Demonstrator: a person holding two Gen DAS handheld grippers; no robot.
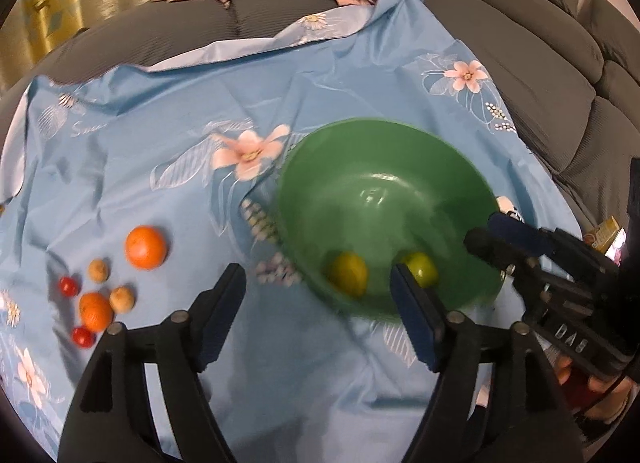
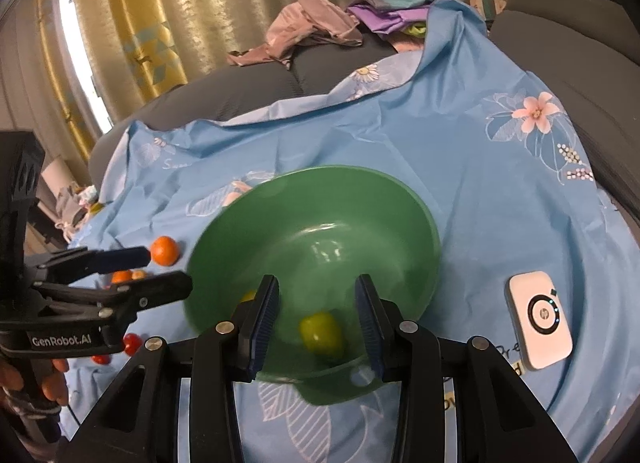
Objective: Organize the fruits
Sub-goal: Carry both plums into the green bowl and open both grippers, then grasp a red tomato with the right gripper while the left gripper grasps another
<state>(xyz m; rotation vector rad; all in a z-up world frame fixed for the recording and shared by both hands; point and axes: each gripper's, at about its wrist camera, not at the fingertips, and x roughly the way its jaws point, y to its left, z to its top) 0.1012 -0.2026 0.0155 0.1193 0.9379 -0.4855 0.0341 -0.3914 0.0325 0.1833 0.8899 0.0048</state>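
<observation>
A green bowl (image 1: 384, 167) sits on a blue flowered cloth (image 1: 160, 167) and holds a yellow lemon (image 1: 347, 274) and a yellow-green fruit (image 1: 422, 270). Left of it lie a large orange (image 1: 145, 247), a small orange (image 1: 95, 311), two brown nuts (image 1: 122, 299), and two red cherry tomatoes (image 1: 83, 336). My left gripper (image 1: 316, 295) is open and empty above the cloth at the bowl's near left rim. My right gripper (image 2: 316, 303) is open and empty over the bowl's near rim (image 2: 320, 175), the yellow-green fruit (image 2: 321, 333) between its fingers but lower.
A white HP device (image 2: 540, 321) lies on the cloth right of the bowl. The cloth covers a grey sofa (image 1: 540, 63). Crumpled clothes (image 2: 312, 29) lie at the back. Curtains (image 2: 160, 23) hang behind.
</observation>
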